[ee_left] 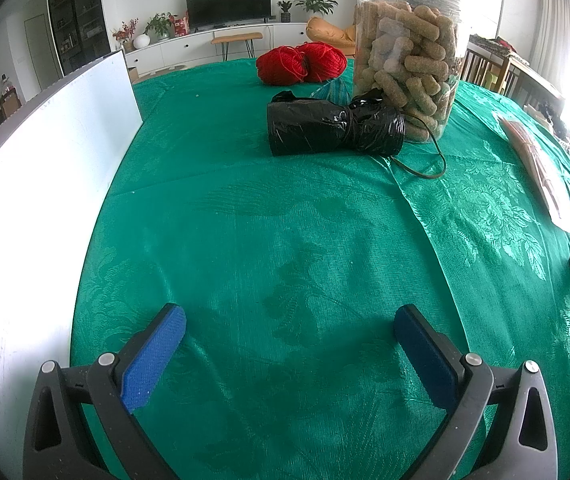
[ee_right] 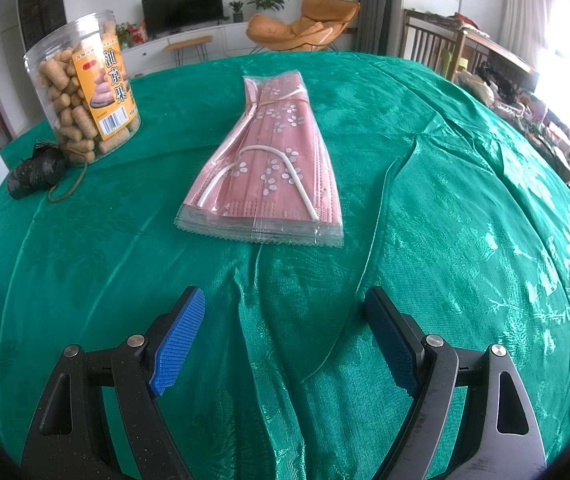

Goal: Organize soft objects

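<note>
1. Two claws hover low over a tabletop (ee_left: pixel 285 220) draped in green patterned cloth; both hold nothing.
2. Left claw (ee_left: pixel 290 326): blue pads spread wide, released; a white board (ee_left: pixel 45 180) stands at its left.
3. Ahead of it lies a black plastic bag roll (ee_left: pixel 335 128), touching a clear jar (ee_left: pixel 407 60) of tan snack sticks; two red yarn balls (ee_left: pixel 301 62) sit farther back.
4. Right claw (ee_right: pixel 285 324): pads likewise apart, released; straight ahead, near it, lies a flat clear packet of pink flowered face masks (ee_right: pixel 273 164); the jar stands well to the packet's left.
</note>
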